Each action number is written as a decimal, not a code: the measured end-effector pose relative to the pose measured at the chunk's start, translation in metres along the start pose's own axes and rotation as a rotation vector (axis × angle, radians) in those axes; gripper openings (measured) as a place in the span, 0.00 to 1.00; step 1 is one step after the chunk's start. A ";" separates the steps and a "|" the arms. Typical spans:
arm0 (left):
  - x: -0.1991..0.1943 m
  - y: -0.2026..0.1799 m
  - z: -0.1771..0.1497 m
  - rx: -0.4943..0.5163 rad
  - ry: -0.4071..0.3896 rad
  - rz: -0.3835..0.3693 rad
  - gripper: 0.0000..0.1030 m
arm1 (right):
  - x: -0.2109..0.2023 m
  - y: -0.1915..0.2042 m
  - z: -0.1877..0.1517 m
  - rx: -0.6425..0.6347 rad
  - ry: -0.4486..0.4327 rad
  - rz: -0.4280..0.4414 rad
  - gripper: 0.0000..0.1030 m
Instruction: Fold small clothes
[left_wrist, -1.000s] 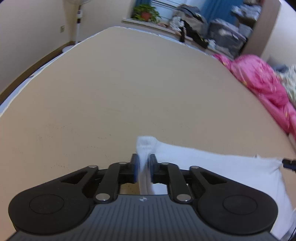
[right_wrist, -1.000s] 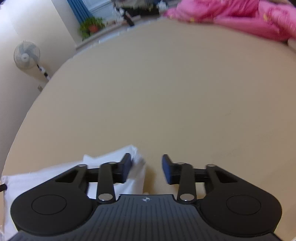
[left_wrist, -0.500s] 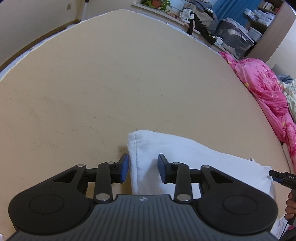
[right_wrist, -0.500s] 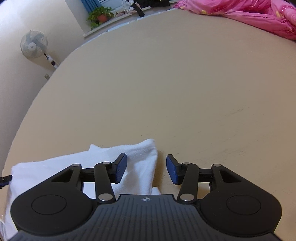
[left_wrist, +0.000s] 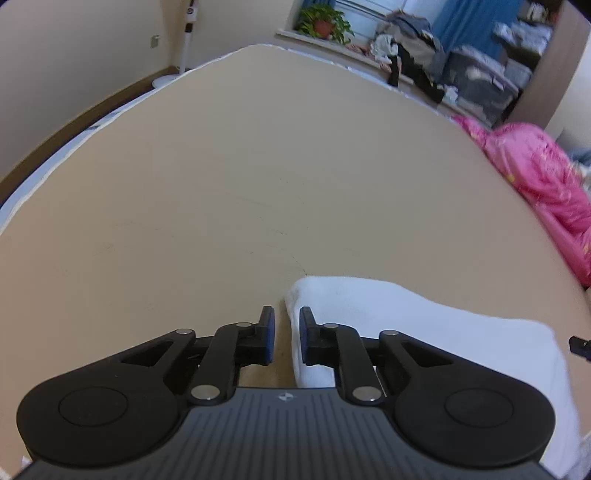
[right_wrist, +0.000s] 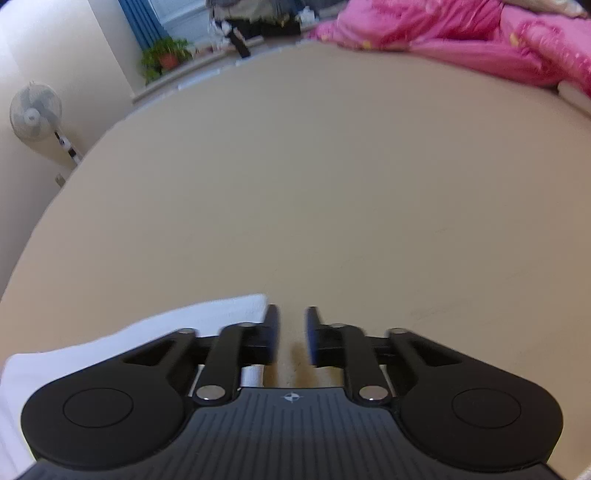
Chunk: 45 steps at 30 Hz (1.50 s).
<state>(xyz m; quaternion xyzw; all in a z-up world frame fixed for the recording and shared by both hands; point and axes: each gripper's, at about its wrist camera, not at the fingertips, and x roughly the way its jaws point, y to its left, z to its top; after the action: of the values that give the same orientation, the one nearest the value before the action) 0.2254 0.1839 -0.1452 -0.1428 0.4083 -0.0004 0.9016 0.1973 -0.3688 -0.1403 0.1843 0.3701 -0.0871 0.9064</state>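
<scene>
i count one white folded cloth (left_wrist: 424, 325) on one tan bed surface (left_wrist: 258, 177). i have two grippers in view, the left gripper (left_wrist: 283, 341) and the right gripper (right_wrist: 291, 338), each with two fingers, so four fingers in all. there is one pink quilt (right_wrist: 461, 40) heaped at the far side, one potted plant (left_wrist: 323, 20) on the sill, one standing fan (right_wrist: 35, 110) by the wall, and one wall socket (left_wrist: 155, 40).
</scene>
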 end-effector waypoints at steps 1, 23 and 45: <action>-0.007 0.003 -0.002 -0.007 0.001 -0.008 0.16 | -0.010 -0.001 0.000 -0.004 -0.015 0.014 0.28; -0.078 0.017 -0.097 0.170 0.322 -0.100 0.53 | -0.123 -0.013 -0.097 -0.273 0.205 0.195 0.43; -0.100 0.035 -0.085 0.044 0.256 -0.141 0.55 | -0.151 -0.021 -0.113 -0.164 0.157 0.080 0.39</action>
<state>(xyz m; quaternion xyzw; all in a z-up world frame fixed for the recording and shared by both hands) 0.0923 0.2071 -0.1337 -0.1501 0.5086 -0.0911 0.8429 0.0120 -0.3397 -0.1141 0.1302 0.4383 -0.0056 0.8893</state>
